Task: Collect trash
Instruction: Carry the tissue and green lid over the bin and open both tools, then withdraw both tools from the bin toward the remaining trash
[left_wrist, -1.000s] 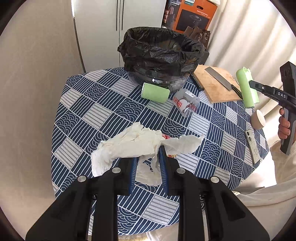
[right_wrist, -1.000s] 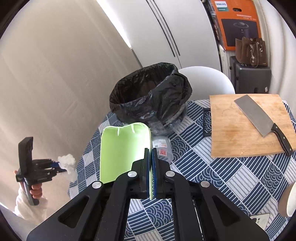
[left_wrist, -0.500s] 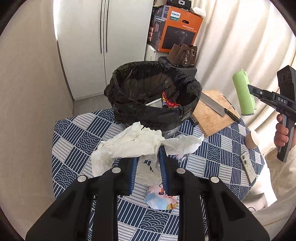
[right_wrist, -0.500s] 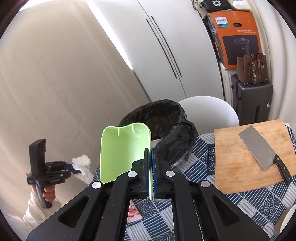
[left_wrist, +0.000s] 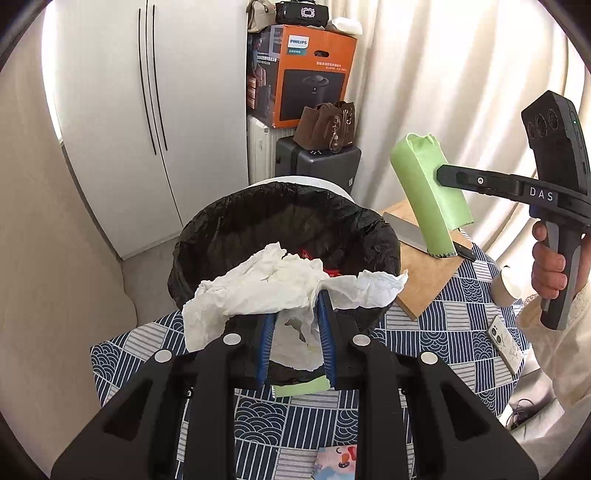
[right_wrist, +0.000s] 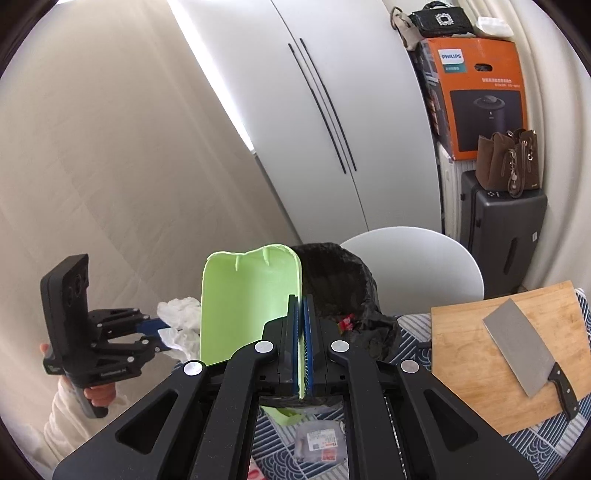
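Holding a crumpled white paper tissue (left_wrist: 280, 284) at the near rim of the black-lined trash bin (left_wrist: 280, 221), the left gripper (left_wrist: 295, 314) is nearer than the right gripper (right_wrist: 303, 332), clamped on an upright green foam tray (right_wrist: 247, 302).

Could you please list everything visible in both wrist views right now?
crumpled white tissue: one, white, in left gripper, above bin
green foam tray: one, in right gripper, beside bin
black-lined trash bin: one, on table
blue patterned tablecloth: one, on table
wooden cutting board: one, on table
steel cleaver: one, on board
small green scrap: one, by bin
clear labelled packet: one, on cloth
white phone: one, at table edge
orange Philips box: one, behind
brown handbag: one, on suitcase
left gripper: black
right gripper: black
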